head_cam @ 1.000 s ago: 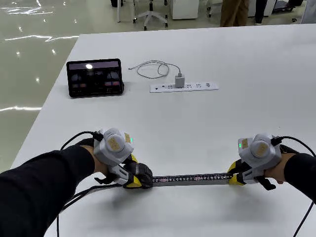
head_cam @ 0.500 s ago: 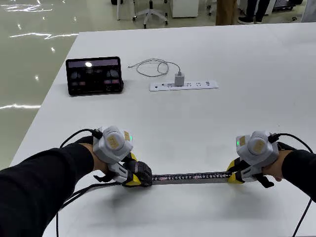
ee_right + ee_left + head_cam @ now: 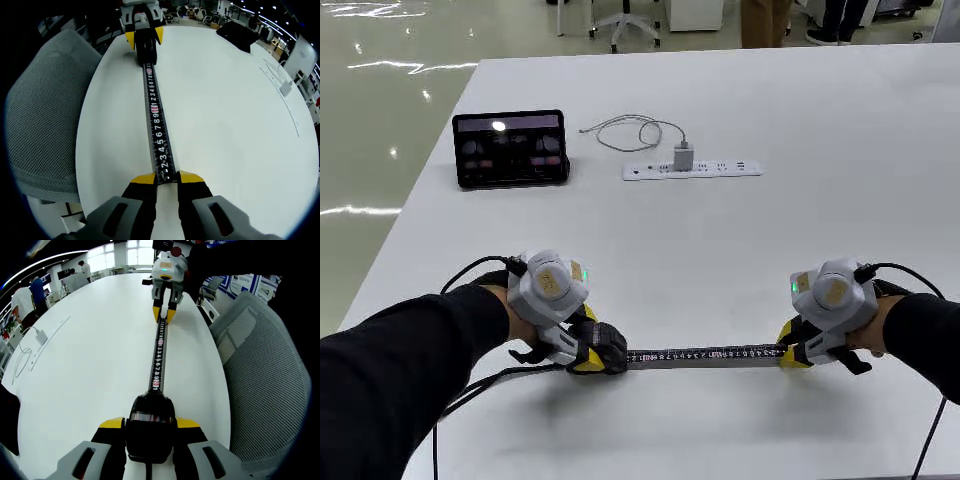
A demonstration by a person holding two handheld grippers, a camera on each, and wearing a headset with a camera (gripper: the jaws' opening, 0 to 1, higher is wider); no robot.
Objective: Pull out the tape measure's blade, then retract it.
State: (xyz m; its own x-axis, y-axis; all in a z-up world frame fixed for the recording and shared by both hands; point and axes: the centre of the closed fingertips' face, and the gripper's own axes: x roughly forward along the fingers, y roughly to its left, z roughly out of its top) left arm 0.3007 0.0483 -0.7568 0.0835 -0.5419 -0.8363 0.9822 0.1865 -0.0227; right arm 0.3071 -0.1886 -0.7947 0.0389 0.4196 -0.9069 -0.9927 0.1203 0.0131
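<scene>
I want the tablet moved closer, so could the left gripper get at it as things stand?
Probably not yet: the left gripper is shut on the tape measure case. The bare table between it and the tablet leaves the way free once it lets go.

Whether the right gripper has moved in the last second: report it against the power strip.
Yes, slightly. Against the power strip, the right gripper, clamping the blade, has drifted left toward the tape measure case.

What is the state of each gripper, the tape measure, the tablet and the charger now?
Blade, pulled out, straight between the grippers.
Left gripper, shut on tape measure case.
Right gripper, shut on blade tip.
Tablet, screen on.
Charger, plugged into power strip.
</scene>
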